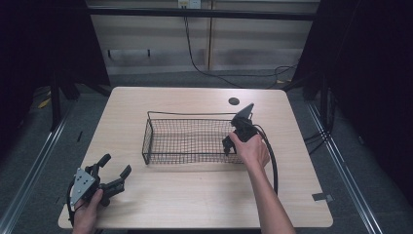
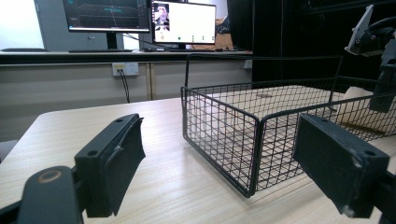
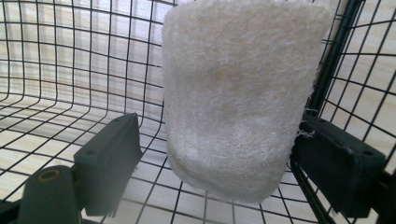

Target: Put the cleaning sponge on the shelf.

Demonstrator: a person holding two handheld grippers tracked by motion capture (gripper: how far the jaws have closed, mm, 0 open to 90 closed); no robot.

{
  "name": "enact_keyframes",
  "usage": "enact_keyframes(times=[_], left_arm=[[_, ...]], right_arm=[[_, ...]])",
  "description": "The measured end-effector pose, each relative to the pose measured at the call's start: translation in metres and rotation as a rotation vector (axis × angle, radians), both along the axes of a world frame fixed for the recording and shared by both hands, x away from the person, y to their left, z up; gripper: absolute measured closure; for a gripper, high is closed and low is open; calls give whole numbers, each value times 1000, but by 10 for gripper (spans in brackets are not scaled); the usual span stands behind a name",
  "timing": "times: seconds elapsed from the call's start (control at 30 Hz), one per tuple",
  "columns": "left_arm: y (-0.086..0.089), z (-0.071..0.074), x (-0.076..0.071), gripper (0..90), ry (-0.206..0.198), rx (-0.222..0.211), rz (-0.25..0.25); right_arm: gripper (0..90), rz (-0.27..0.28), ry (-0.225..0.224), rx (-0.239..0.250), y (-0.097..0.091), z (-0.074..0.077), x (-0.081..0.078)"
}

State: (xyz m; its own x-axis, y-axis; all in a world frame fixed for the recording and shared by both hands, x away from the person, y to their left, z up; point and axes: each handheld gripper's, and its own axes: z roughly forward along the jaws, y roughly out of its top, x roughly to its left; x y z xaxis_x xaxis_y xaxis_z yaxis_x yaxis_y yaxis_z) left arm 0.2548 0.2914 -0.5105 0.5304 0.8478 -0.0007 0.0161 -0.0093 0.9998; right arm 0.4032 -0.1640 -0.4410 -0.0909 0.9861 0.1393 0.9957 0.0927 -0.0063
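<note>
A pale fibrous pad (image 3: 238, 98) stands inside the black wire basket (image 1: 160, 146), against its mesh wall near a corner. The right gripper (image 3: 215, 172) reaches into the basket's right end, jaws spread either side of the pad, the right jaw touching its edge. The left gripper (image 1: 113, 171) rests released at the wooden table's (image 1: 195, 195) near-left corner.
</note>
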Motion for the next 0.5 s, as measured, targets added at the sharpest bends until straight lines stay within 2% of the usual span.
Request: enact_keyframes(times=[0.13,0.33,0.5], left_arm=[[0,0,0,157,2,-3,-1],[0,0,0,157,2,-3,-1],[0,0,0,157,0,0,0]], right_arm=[[159,12,-7,8,-2,2,-1],[167,-11,-34,19,-6,8,-4],[167,7,-45,30,-9,12,-7]])
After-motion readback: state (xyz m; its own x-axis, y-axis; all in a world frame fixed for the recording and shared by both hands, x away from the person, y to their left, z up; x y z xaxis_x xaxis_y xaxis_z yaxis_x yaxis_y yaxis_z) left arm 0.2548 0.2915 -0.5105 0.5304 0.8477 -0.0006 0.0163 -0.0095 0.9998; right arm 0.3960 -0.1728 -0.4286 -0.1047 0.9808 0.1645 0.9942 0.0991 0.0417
